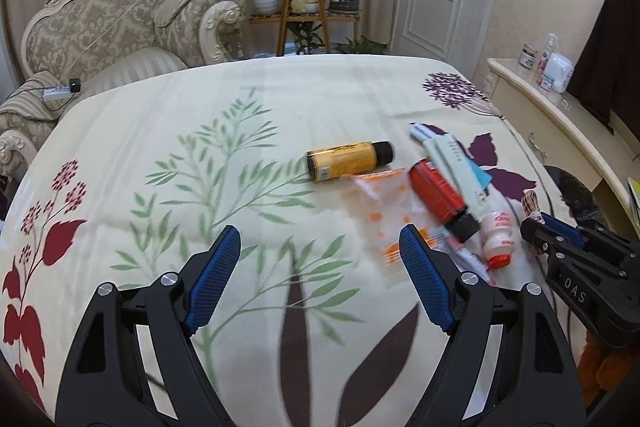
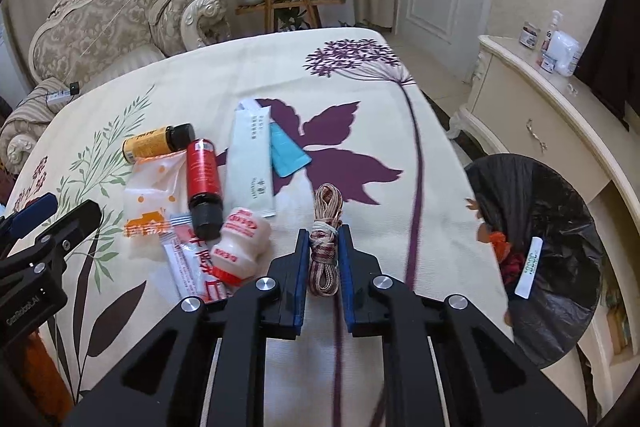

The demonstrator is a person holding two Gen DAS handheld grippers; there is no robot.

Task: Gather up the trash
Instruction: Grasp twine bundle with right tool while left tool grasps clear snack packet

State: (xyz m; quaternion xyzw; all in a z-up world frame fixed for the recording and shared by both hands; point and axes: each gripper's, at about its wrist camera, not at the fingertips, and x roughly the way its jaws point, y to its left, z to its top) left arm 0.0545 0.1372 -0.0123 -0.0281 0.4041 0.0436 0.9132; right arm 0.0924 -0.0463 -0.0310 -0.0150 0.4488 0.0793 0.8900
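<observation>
Pinching the bundled cord (image 2: 325, 245) over the bed (image 2: 360, 211), my right fingers (image 2: 323, 263) close on it. My left fingers (image 1: 320, 275) gape wide, bare. "DAS" marks the right gripper's body; "GenRobot.AI" marks the left's. Bottle labels blur. The bin (image 2: 560, 227) stands beside the bed.

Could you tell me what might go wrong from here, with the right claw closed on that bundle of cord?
The right claw pinches the cord bundle near its knot, so loose loops may snag or slip free on the way to the black-lined bin. The small white bottle lies right beside the claw and could get knocked and roll. The left claw hangs open close to the orange wrapper, and may brush it.
</observation>
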